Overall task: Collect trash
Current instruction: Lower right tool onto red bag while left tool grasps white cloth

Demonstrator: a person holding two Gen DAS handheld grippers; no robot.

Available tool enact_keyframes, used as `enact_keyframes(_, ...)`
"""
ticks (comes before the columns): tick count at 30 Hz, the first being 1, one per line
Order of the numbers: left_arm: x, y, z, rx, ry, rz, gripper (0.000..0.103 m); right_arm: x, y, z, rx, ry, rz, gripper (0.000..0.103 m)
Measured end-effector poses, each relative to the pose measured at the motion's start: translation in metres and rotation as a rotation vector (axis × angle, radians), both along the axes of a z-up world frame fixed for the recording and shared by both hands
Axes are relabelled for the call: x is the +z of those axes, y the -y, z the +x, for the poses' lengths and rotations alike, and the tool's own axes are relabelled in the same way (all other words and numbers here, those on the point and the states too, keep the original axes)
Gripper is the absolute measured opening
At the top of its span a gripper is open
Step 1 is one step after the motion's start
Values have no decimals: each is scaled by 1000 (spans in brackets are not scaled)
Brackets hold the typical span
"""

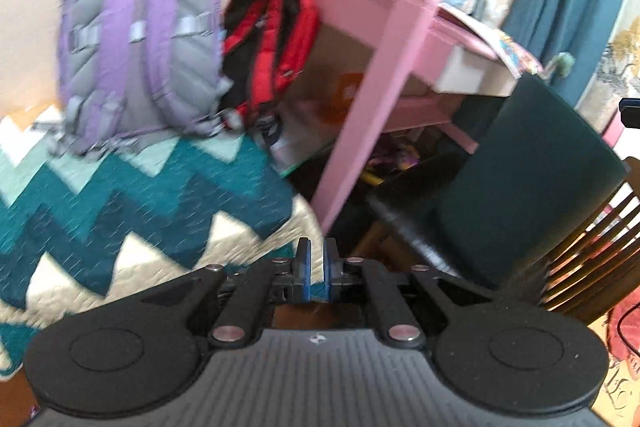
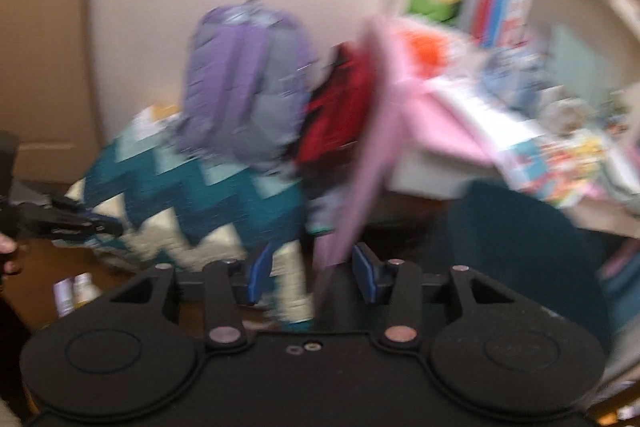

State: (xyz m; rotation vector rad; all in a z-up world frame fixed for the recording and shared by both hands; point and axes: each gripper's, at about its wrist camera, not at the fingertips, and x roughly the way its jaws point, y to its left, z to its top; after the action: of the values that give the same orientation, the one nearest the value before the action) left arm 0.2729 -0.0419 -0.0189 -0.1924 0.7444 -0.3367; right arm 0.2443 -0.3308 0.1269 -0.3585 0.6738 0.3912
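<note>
My left gripper (image 1: 317, 259) is shut, its blue pads close together with nothing between them, above the corner of a teal and cream zigzag quilt (image 1: 120, 195). It also shows at the left edge of the right wrist view as the left gripper (image 2: 100, 225), held by a hand (image 2: 8, 251). My right gripper (image 2: 313, 273) is open and empty, pointing at the quilt's corner (image 2: 192, 195) and a pink desk leg (image 2: 360, 187). Small bottles (image 2: 74, 291) stand on the floor at lower left. Both views are blurred, and I cannot single out any piece of trash.
A purple backpack (image 1: 140, 39) and a red and black backpack (image 1: 268, 43) lean on the bed by the wall. The pink desk (image 1: 360, 27) holds papers and books, with clutter and a cardboard box beneath. A dark teal chair (image 1: 520, 179) stands at the right.
</note>
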Motion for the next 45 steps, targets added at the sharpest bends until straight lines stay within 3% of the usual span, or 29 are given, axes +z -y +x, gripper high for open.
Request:
enact_keyframes(8, -65, -86, -15, 133, -131, 21, 6, -130, -77, 53, 81, -239, 32, 46)
enact_keyframes(12, -103, -126, -14, 208, -209, 55, 14, -194, -108, 87, 82, -326, 30, 49)
enact_keyframes(14, -123, -142, -12, 242, -246, 72, 29, -228, -122, 105, 81, -377, 37, 52)
enact_keyframes(16, -143, -157, -9, 265, -273, 71, 66, -261, -134, 116, 76, -417, 28, 53)
enact_keyframes(18, -162, -167, -5, 281, -285, 71, 77, -291, -142, 126, 81, -460, 10, 54)
enact_keyframes(25, -244, -180, 22, 236, -388, 157, 78, -410, -152, 146, 128, -546, -170, 55)
enact_keyframes(32, -332, -177, 44, 149, -498, 240, 78, -497, -141, 146, 201, -659, -341, 55)
enact_keyframes(38, -403, -171, 56, 31, -597, 313, 78, -557, -131, 134, 280, -742, -491, 55)
enact_keyframes(42, -451, -175, 63, 29, -662, 355, 78, -578, -127, 135, 280, -779, -496, 55)
enact_keyframes(45, -479, -183, 68, 57, -706, 337, 78, -592, -121, 138, 279, -788, -515, 55)
